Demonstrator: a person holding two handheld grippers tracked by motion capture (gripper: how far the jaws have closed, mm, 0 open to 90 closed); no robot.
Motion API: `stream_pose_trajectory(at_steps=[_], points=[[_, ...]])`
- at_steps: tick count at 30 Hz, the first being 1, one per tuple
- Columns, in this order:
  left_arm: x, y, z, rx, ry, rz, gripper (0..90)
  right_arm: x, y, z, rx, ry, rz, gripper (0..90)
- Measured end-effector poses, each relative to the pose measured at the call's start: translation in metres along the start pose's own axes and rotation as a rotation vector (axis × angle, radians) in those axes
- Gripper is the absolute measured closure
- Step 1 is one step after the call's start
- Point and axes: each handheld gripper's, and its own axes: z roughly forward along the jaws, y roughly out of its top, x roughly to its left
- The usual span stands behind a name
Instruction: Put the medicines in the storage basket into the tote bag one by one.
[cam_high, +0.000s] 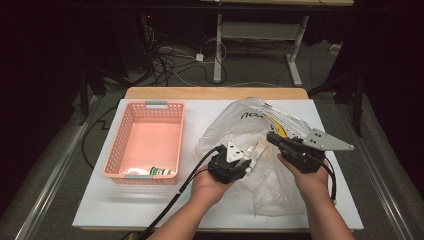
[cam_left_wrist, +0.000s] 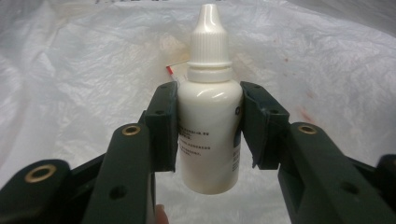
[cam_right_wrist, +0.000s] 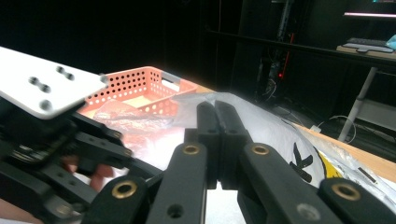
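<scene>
A white dropper bottle with a ribbed cap stands upright between the pads of my left gripper, which is shut on its body. In the high view this left gripper is over the crumpled clear plastic bag at the middle of the table. My right gripper is just to its right, jaws pressed together. In the right gripper view the bag's film rises to the tips of the right gripper, which looks shut on it.
A pink perforated basket stands to the left of the bag, with a small green-labelled bottle lying at its near end. The white tabletop ends close to the person. Cables trail from both grippers.
</scene>
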Motion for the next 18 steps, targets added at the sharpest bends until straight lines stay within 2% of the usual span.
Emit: stream_pose_trajectory(at_steps=[6, 8, 11, 18], points=[[0.003, 0.003, 0.023, 0.014, 0.017, -0.004, 58.1, -0.002, -0.001, 0.0, 0.0, -0.001, 0.004, 90.0], [0.005, 0.004, 0.03, 0.013, 0.042, -0.007, 58.1, -0.002, -0.001, 0.001, 0.003, -0.002, 0.004, 90.0], [0.009, 0.004, 0.039, 0.017, 0.053, -0.023, 58.0, -0.002, -0.002, 0.002, 0.006, 0.002, 0.007, 90.0], [0.019, 0.001, 0.059, 0.025, 0.055, -0.055, 57.9, -0.002, -0.003, 0.004, 0.011, 0.003, 0.009, 90.0]])
